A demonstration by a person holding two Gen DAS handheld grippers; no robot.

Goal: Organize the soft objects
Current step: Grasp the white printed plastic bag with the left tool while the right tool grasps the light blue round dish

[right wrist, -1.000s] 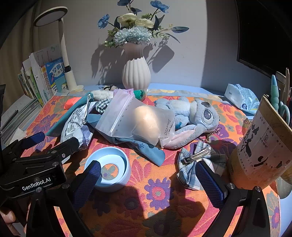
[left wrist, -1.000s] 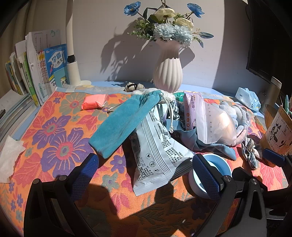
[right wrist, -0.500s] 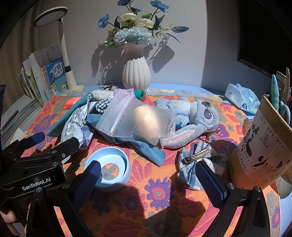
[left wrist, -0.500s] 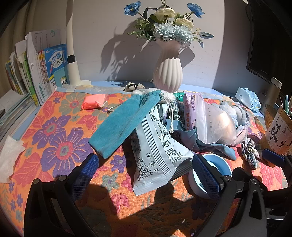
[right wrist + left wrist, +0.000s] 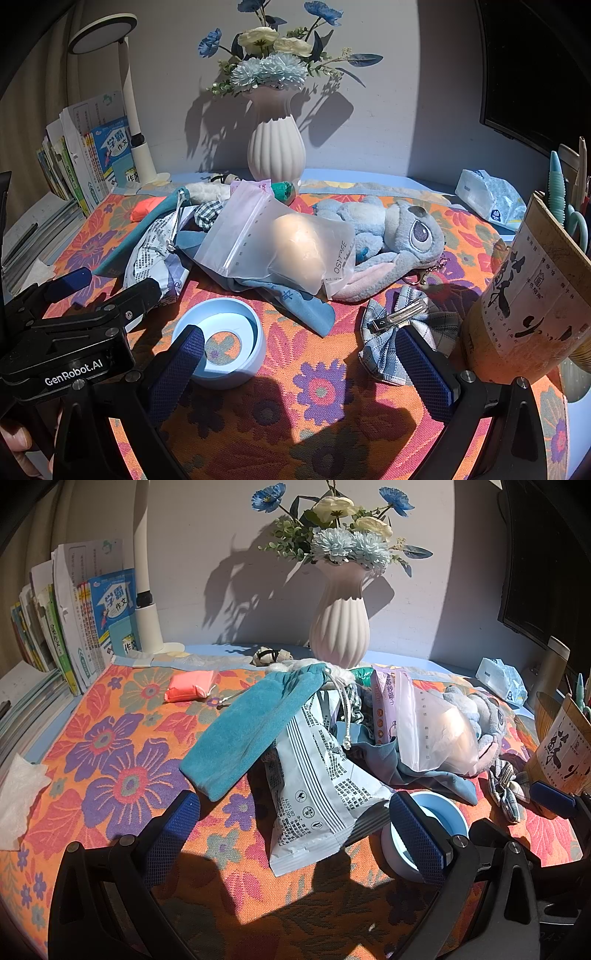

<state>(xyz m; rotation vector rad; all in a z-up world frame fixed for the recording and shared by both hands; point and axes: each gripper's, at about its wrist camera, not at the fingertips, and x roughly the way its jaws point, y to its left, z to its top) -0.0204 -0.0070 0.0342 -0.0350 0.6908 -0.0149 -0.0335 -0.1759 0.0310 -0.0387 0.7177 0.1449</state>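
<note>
A heap of soft things lies mid-table on the floral cloth [image 5: 110,746]. A teal cloth pouch [image 5: 255,731] leans on a white printed packet [image 5: 317,775]. A frosted zip bag [image 5: 280,243] lies over a blue cloth [image 5: 295,299] and against a blue plush toy [image 5: 399,236]. A plaid bow clip [image 5: 402,332] lies at the front right. My left gripper [image 5: 295,830] is open and empty just before the packet. My right gripper [image 5: 306,365] is open and empty, between a blue ring-shaped dish [image 5: 221,343] and the bow.
A white vase [image 5: 340,624] of flowers stands at the back. Books [image 5: 74,620] and a lamp post [image 5: 147,590] stand at the back left. A pink packet [image 5: 190,686], a tissue [image 5: 18,797], a tissue pack [image 5: 491,195] and a brown pen holder [image 5: 532,295] are around the heap.
</note>
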